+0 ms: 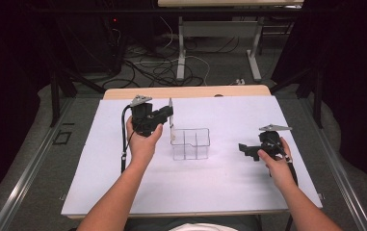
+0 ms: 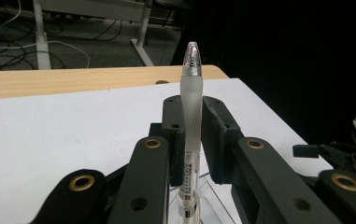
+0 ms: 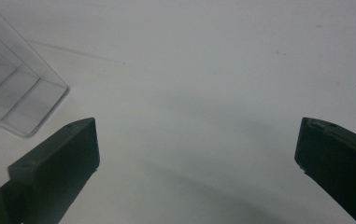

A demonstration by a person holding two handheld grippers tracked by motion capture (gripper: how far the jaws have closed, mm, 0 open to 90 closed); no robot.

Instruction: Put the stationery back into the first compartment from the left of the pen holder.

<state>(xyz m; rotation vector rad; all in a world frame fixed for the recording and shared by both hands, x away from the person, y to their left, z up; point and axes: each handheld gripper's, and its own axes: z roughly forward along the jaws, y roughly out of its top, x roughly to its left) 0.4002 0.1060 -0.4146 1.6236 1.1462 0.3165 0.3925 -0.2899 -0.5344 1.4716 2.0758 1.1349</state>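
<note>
Clear plastic is the target: a small divided box (image 1: 190,143) sits on the white sheet (image 1: 219,187), just right of and below the left claw (image 1: 167,114). From the high view, that claw holds a pen (image 1: 171,115) upright near the box's left wall. To place it well, I judge the pen should be carried over one compartment, kept vertical, lowered until its bottom end is inside, and only then released. The right claw (image 1: 244,149) waits well off to the box's right, above bare sheet.

The left gripper view adds the grip itself: both pads clamp the frosted pen (image 2: 192,116) at mid-barrel, its clear spring end above the jaws, the box's edge below.

The right gripper view shows the right claw's jaws spread wide with nothing between them, a corner of the box (image 3: 19,100) beyond the jaw at the left of that view.
</note>
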